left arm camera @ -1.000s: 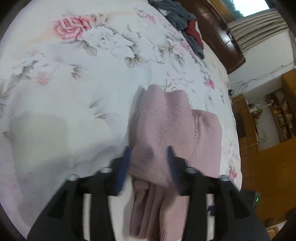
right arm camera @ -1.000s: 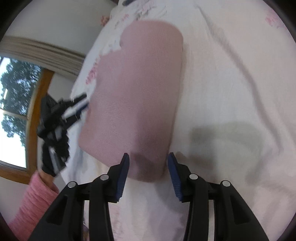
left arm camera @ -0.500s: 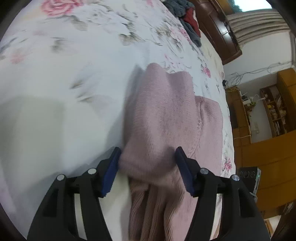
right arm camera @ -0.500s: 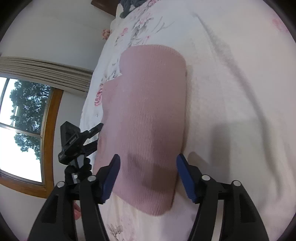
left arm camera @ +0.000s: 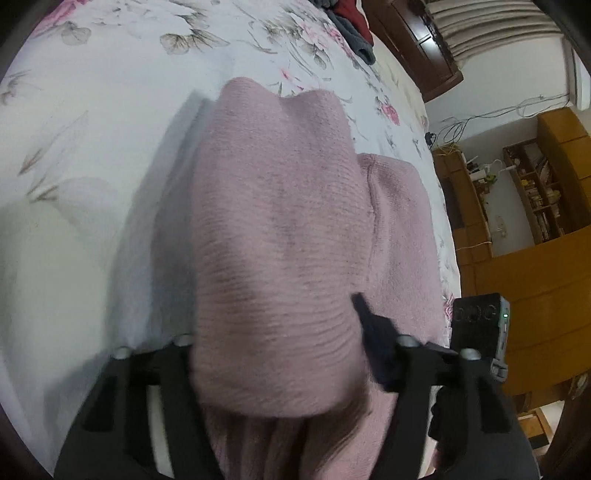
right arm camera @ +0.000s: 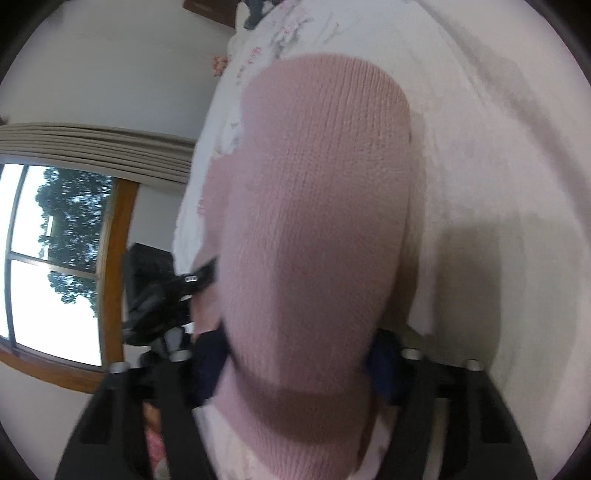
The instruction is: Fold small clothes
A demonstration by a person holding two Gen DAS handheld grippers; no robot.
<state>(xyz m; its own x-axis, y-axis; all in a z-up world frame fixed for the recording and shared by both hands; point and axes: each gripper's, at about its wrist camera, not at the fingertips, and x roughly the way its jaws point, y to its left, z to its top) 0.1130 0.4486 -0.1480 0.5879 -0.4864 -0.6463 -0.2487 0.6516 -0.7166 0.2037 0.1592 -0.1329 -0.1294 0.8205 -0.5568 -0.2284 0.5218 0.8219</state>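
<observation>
The pink knit garment [left arm camera: 280,229] is a soft, dusty-rose piece with fine ribbing, folded over on itself so a rounded fold edge faces each of my cameras. In the left wrist view I can see two layers: a thick upper fold with two soft humps at its far end, and a flatter layer spreading out to its right, with a seam line between them. In the right wrist view the same garment [right arm camera: 317,229] shows as one smooth rounded slab with no wrinkles. It lies on the bed, on the white floral bedsheet [left arm camera: 110,122], near the bed's edge.

My left hand-held gripper [left arm camera: 280,354] has its fingers spread wide on either side of the near fold; the left finger is hidden behind the cloth, and the knit bulges between the two, so I cannot tell whether it grips. My right hand-held gripper [right arm camera: 295,362] likewise stands wide apart, its blue pads either side of the near edge, with the fabric filling the gap; I cannot tell whether it pinches.

I count one pink garment and two grippers. At the far end of the bed lies one heap of dark clothes [left arm camera: 351,26], grey with a red piece. Beyond the bed stand a wooden headboard [left arm camera: 413,40], wooden shelving [left arm camera: 539,192], and a window [right arm camera: 55,266] with one curtain [right arm camera: 92,147].
</observation>
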